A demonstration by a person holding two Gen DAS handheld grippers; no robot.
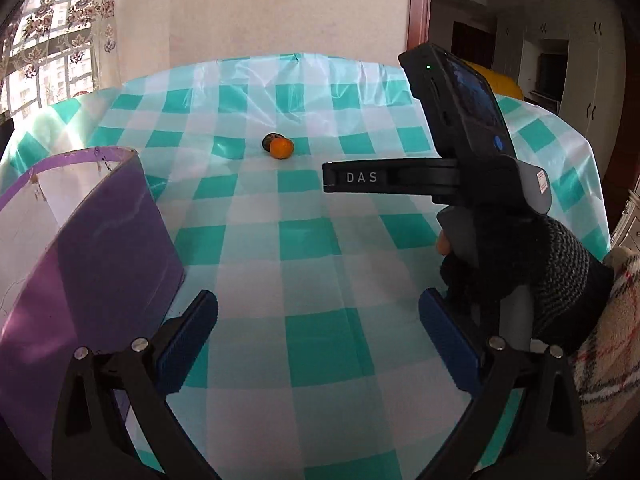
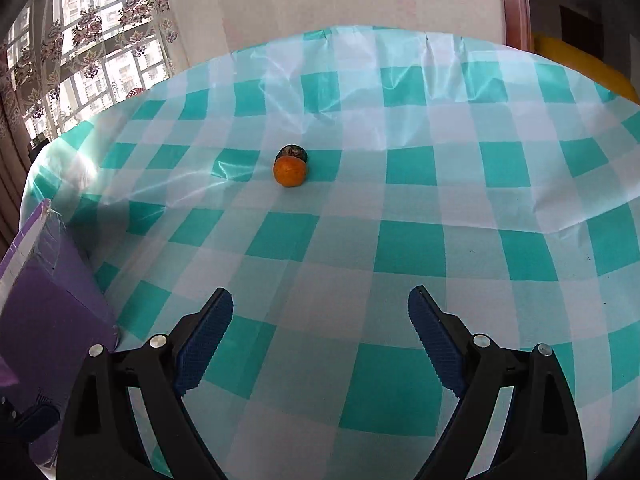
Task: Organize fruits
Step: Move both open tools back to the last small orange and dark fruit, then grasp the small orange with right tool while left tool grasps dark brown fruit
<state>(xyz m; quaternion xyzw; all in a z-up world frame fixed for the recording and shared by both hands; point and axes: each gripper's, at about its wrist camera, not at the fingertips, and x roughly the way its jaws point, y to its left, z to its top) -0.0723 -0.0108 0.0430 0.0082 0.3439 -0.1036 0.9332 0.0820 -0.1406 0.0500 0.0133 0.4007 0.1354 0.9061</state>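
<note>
Round table under glossy plastic cloth, teal-white check, creased and catching glare. Orange, small and smooth, sits mid-table, touching dark wrinkly fruit just behind it. Purple box, shiny cardboard with pale inside, stands at left edge, well apart from both fruits. Left gripper jaws spread wide, nothing between, ribbed blue pads. Right gripper same deal, wide apart and empty; in left view it's gripped by knit-gloved hand.

Orange fruit; dark fruit; purple box; teal-and-white checked tablecloth.
</note>
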